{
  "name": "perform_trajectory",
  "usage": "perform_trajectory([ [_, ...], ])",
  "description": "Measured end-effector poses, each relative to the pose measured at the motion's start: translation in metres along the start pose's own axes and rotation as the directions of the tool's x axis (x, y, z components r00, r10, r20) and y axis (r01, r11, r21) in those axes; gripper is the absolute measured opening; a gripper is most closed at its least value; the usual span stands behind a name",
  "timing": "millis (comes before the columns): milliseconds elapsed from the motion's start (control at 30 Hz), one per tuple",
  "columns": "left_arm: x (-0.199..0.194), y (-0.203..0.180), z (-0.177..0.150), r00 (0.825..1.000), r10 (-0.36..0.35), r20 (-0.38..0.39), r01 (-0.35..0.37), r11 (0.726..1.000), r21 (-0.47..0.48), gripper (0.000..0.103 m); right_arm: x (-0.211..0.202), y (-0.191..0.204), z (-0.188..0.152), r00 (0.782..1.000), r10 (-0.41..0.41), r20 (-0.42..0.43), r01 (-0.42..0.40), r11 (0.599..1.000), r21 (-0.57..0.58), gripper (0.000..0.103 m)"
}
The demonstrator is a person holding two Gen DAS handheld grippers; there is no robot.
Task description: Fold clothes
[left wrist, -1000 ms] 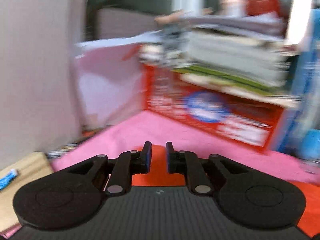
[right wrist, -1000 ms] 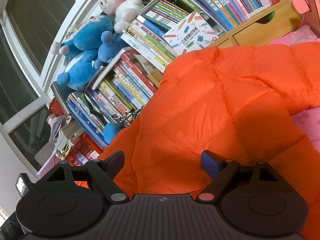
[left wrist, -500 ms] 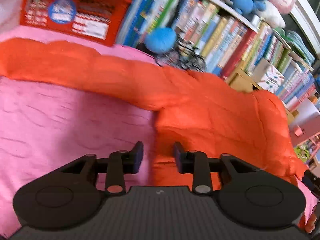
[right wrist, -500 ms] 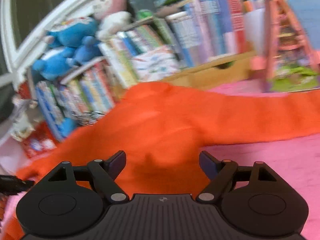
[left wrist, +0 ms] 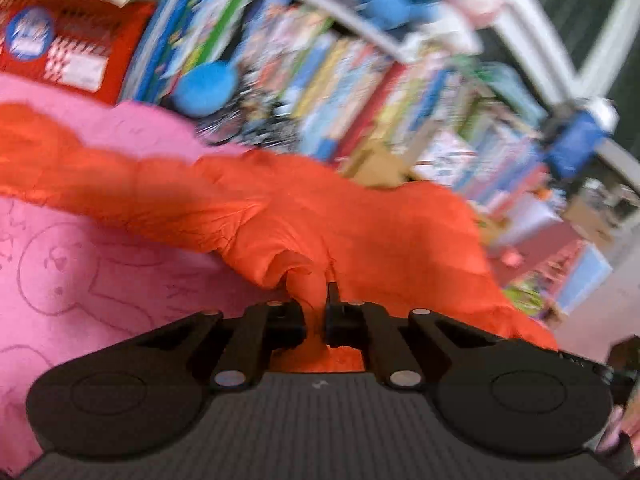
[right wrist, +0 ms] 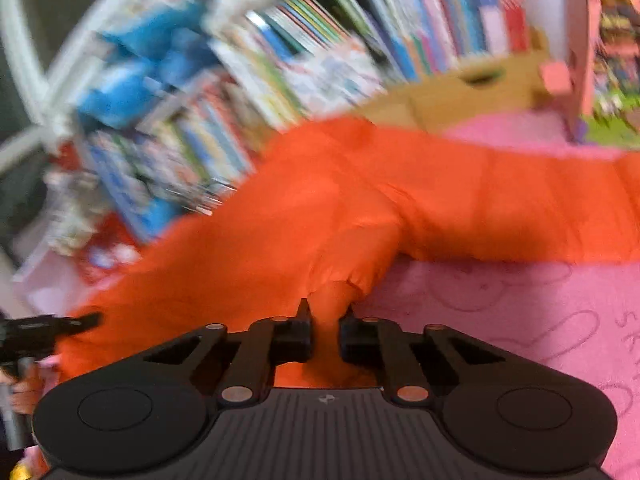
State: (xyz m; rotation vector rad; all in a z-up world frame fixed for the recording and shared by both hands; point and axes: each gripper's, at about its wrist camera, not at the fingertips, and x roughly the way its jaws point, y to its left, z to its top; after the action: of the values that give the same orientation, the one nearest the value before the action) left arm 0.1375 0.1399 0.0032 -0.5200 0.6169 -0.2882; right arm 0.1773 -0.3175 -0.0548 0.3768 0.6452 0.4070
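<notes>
Orange quilted fabric, a puffy jacket (left wrist: 360, 220), is lying spread over a pink blanket (left wrist: 80, 280), its body bunched in the middle and a sleeve (left wrist: 100, 188) trailing away to the left in the left wrist view; the other sleeve (right wrist: 520, 216) is stretching off to the right in the right wrist view. The left gripper (left wrist: 316, 312) is pinching a tuck of the jacket's near edge, its jaws drawn almost together with the cloth squeezed between them. The right gripper (right wrist: 325, 328) is doing likewise on the opposite near corner, its jaws nearly closed on a fold of the same fabric. Gripping both lower corners this way is probably meant to let the hem be lifted evenly, so the slippery padding is not sliding to one side. Whether the hem is being raised to fold over or being laid down cannot be settled, as both views are blurring. Behind the jacket, at the far side, rows of books (right wrist: 320, 60) and blue plush toys (right wrist: 132, 72) are crowding the shelves.
</notes>
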Motion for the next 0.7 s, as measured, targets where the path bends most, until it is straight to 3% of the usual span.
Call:
perform_trajectory([
  [167, -0.047, -0.015, -0.015, 0.994, -0.106, -0.014, 0.107, 0.991, 0.077, 0.007, -0.076, 0.016, -0.019, 0.998, 0.064, 0.028, -0.061, 0.995, -0.079, 0.012],
  [233, -0.053, -0.013, -0.021, 0.997, -0.070, -0.029, 0.073, 0.991, 0.109, 0.009, -0.088, 0.015, -0.034, 0.999, 0.033, -0.025, -0.035, 0.996, -0.087, 0.012],
  [367, -0.067, -0.006, -0.025, 0.998, 0.033, -0.044, -0.025, 0.986, 0.166, 0.013, -0.089, 0.007, -0.062, 0.981, -0.131, -0.143, 0.107, 0.980, -0.166, 0.012],
  [467, -0.077, -0.001, -0.028, 0.993, 0.110, -0.051, -0.097, 0.973, 0.209, 0.021, -0.101, 0.009, -0.053, 0.980, -0.146, -0.133, 0.123, 0.978, -0.171, 0.017],
  [567, -0.095, -0.005, -0.016, 0.988, 0.155, 0.011, -0.152, 0.954, 0.258, 0.028, -0.116, 0.028, -0.023, 0.984, -0.173, -0.034, 0.159, 0.956, -0.247, 0.034],
  [633, -0.090, -0.022, -0.007, 0.987, 0.151, 0.061, -0.163, 0.938, 0.305, 0.028, -0.116, 0.046, 0.002, 0.984, -0.174, 0.028, 0.175, 0.941, -0.288, 0.060],
  [700, -0.085, -0.039, 0.000, 0.984, 0.139, 0.108, -0.168, 0.923, 0.347, 0.029, -0.097, 0.063, 0.028, 0.983, -0.173, 0.058, 0.182, 0.933, -0.309, 0.066],
])
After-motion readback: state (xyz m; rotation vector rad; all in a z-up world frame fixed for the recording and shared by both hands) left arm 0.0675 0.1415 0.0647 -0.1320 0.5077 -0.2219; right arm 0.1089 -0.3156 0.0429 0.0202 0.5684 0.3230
